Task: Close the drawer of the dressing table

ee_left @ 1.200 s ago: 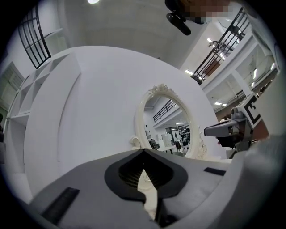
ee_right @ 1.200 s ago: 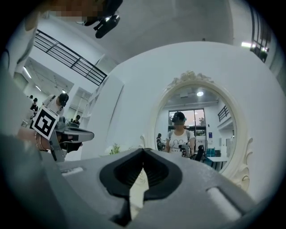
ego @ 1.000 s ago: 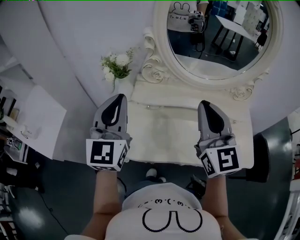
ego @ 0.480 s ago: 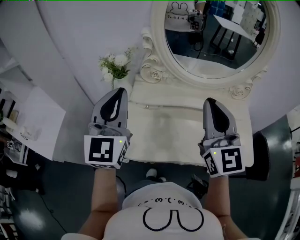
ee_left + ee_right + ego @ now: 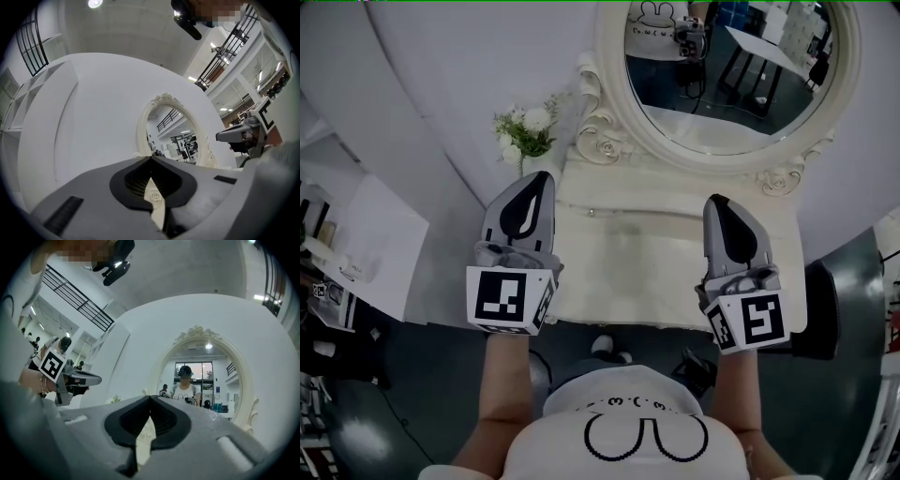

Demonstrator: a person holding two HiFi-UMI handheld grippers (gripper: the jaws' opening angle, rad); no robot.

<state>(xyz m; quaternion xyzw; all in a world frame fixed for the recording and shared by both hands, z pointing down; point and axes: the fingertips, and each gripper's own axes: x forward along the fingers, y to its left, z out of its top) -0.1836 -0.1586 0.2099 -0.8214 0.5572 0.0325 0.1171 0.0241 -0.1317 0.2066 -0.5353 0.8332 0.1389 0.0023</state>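
White dressing table [image 5: 628, 272] ahead; left hand-held gripper [image 5: 539, 180], right hand-held gripper [image 5: 716, 201] closed

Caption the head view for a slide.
Left hand-held gripper and right hand-held gripper, both shut, poised over the dressing table before its mirror.

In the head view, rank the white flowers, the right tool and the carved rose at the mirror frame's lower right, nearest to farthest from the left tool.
1. White flowers, just beyond the left tool's tip.
2. Right tool, across the tabletop.
3. Carved rose, behind and right of that.
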